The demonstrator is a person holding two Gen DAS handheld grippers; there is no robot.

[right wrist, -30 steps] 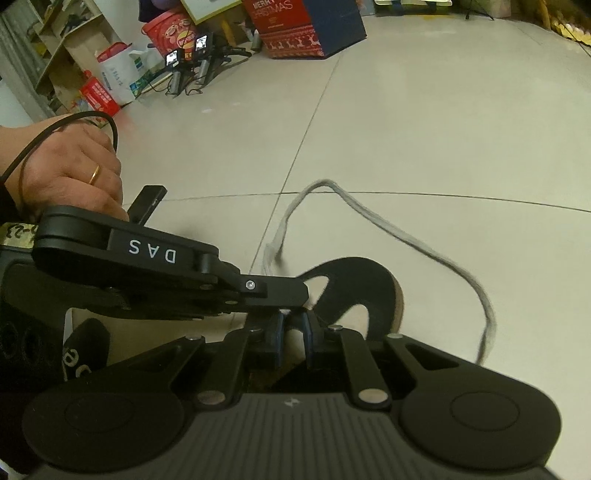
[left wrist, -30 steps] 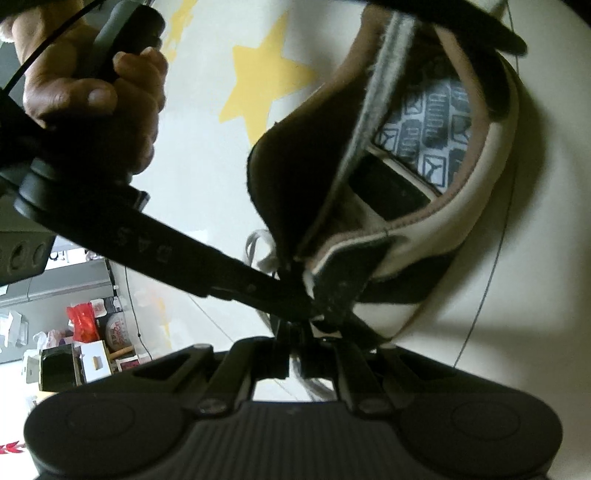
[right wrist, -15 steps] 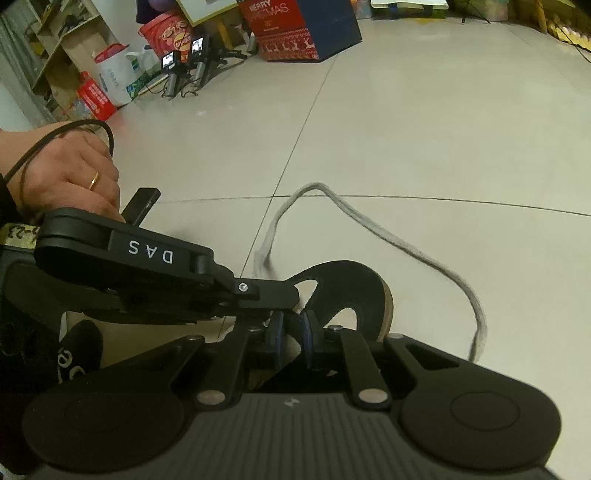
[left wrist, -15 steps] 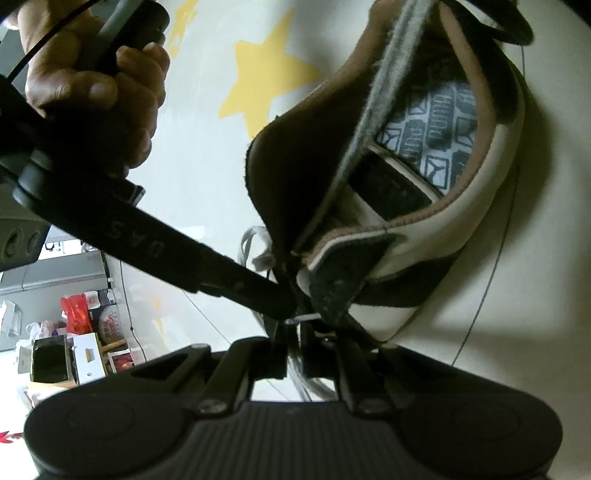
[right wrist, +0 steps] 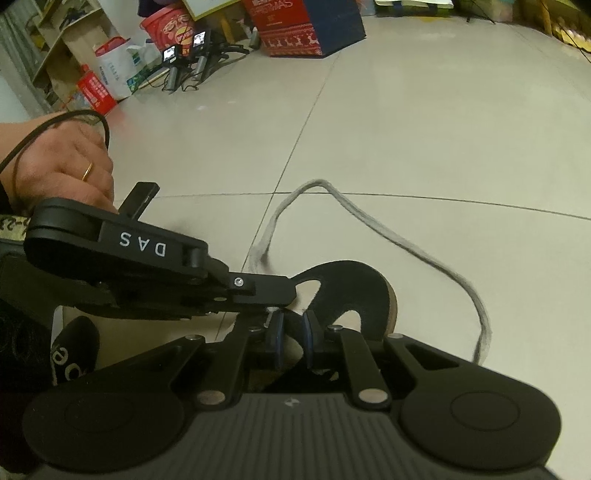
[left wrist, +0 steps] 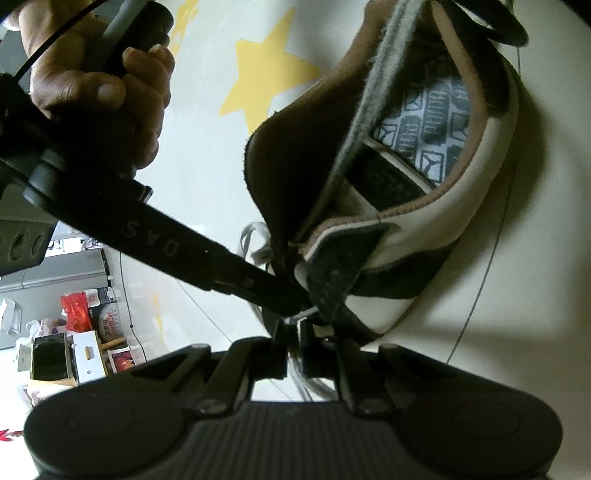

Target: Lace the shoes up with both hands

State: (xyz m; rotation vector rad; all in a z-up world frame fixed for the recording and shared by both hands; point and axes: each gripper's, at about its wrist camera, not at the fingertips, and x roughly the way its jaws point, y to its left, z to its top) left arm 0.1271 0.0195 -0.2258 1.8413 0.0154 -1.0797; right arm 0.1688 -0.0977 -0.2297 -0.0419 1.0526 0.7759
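A white, black and brown shoe point(left wrist: 424, 221) lies on the tiled floor, opening towards me, with a grey lace point(left wrist: 369, 110) running over its tongue. My left gripper point(left wrist: 293, 328) is shut on the lace's white tip point(left wrist: 304, 315), right at the black eyelet flap point(left wrist: 332, 273). My right gripper point(left wrist: 291, 295) reaches in from the left and pinches that flap. In the right wrist view the right gripper point(right wrist: 291, 328) is shut on the shoe's dark edge point(right wrist: 347, 288). There the left gripper point(right wrist: 275, 291) lies just above it, and the lace point(right wrist: 406, 243) loops loose over the floor.
A hand point(left wrist: 99, 92) holds the right gripper, and a hand with a ring point(right wrist: 62, 162) holds the left. A yellow star point(left wrist: 269, 85) marks the floor. A red box point(right wrist: 291, 26), small cameras on stands point(right wrist: 188, 51) and shelves stand far back. A thin cable point(left wrist: 476, 302) lies beside the shoe.
My left gripper has drawn back and up from the shoe, and the lace's white tip now shows at its fingertips. The loose lace on the floor has shifted slightly. The right gripper stays put.
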